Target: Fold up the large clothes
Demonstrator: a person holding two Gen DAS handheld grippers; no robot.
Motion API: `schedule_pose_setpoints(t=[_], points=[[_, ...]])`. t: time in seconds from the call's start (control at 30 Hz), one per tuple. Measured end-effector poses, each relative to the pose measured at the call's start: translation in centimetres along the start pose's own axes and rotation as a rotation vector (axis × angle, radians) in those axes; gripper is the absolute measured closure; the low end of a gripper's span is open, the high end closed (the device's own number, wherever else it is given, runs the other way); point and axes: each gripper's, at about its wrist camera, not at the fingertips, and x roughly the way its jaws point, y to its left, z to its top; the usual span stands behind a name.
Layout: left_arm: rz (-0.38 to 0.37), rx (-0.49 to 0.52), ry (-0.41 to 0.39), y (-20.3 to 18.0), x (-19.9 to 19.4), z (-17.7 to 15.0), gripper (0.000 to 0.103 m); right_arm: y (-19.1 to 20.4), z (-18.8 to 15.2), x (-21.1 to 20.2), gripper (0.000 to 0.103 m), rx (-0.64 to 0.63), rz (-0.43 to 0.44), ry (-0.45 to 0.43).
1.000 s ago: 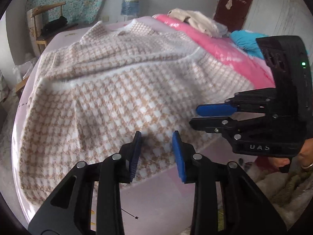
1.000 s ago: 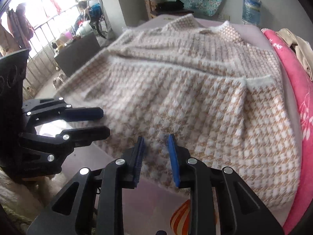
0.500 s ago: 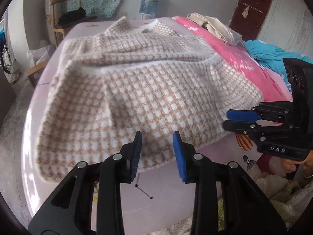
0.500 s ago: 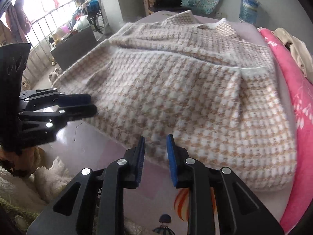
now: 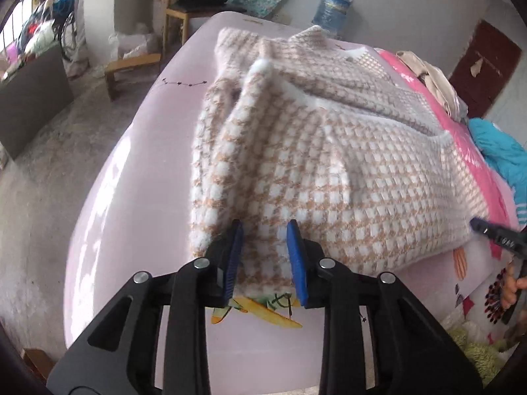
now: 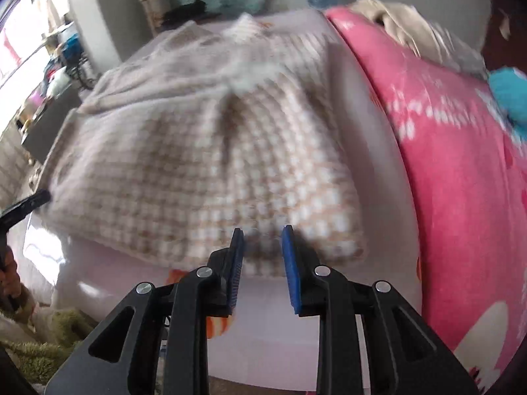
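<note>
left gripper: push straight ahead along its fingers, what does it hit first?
The checked sweater. Its near hem already sits between the closing jaws of the left gripper, so going on drives the fabric deeper in, then probably onto the lilac bed sheet beneath; depth unclear.

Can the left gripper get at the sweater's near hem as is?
Probably yes. The left gripper sits right at the sweater's near hem, its jaws closing with the hem's edge between them. Nothing lies in the way; whether the pads press on it yet is unclear.
</note>
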Motion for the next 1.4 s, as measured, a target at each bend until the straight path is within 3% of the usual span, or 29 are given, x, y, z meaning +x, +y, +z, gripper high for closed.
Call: schedule_pose_setpoints(t=[0.07, 0.13, 0.2, 0.27, 0.37, 0.47, 0.57, 0.73, 0.83, 0.9, 0.97, 1.07, 1.13, 1.23, 1.4], points=[[-0.017, -0.009, -0.023, -0.2, -1.4, 0.6, 0.074, -0.1, 0.3, -1.2, 0.080, 0.015, 0.009, -0.009], [0.003, 0.024, -0.073, -0.6, -2.4, 0.8, 0.059, 0.4, 0.5, -2.7, 0.078, -0.027, -0.041, -0.071], [0.019, 0.020, -0.049, 0.0, -1.4, 0.7, 0.058, -0.4, 0.6, -2.2, 0.078, -0.008, -0.061, -0.073], [0.020, 0.004, -0.009, 0.6, 0.1, 0.6, 0.059, -1.8, 0.7, -0.4, 0.078, 0.063, -0.028, -0.015], [0.028, 0.038, -0.034, -0.5, -1.4, 1.5, 0.059, -1.2, 1.8, -2.0, 0.078, 0.059, -0.034, -0.026], [0.020, 0.036, -0.091, -0.8, -2.9, 2.4, 0.057, 0.4, 3.0, -3.9, 0.055, 0.036, -0.011, -0.098], [-0.041, 0.039, -0.126, -2.0, -2.9, 4.0, 0.054, 3.6, 4.9, -3.4, 0.054, -0.036, 0.067, -0.135], [-0.094, 0.145, -0.090, -7.3, 1.2, 6.6, 0.054, 9.4, 7.7, 0.7, 0.054, -0.174, 0.133, -0.129], [-0.057, 0.185, -0.041, -9.4, 4.6, 7.1, 0.054, 11.2, 8.4, 4.2, 0.054, -0.214, 0.133, -0.090], [0.012, 0.202, 0.011, -9.7, 7.1, 7.1, 0.053, 11.5, 8.5, 5.6, 0.054, -0.209, 0.132, -0.065], [0.019, 0.217, -0.003, -10.2, 6.9, 7.1, 0.053, 11.3, 9.0, 5.1, 0.053, -0.187, 0.138, -0.046], [-0.027, 0.191, -0.030, -10.1, 5.8, 7.7, 0.051, 11.5, 9.5, 3.6, 0.053, -0.187, 0.132, -0.096], [-0.010, 0.183, -0.051, -9.8, 5.8, 8.1, 0.044, 11.6, 10.1, 3.5, 0.053, -0.173, 0.152, -0.120], [0.053, 0.147, 0.000, -8.9, 8.0, 8.8, 0.041, 11.6, 10.7, 5.9, 0.053, -0.158, 0.134, -0.090], [0.028, 0.097, -0.003, -7.9, 7.4, 9.4, 0.039, 11.8, 11.0, 5.9, 0.052, -0.126, 0.126, -0.076]])
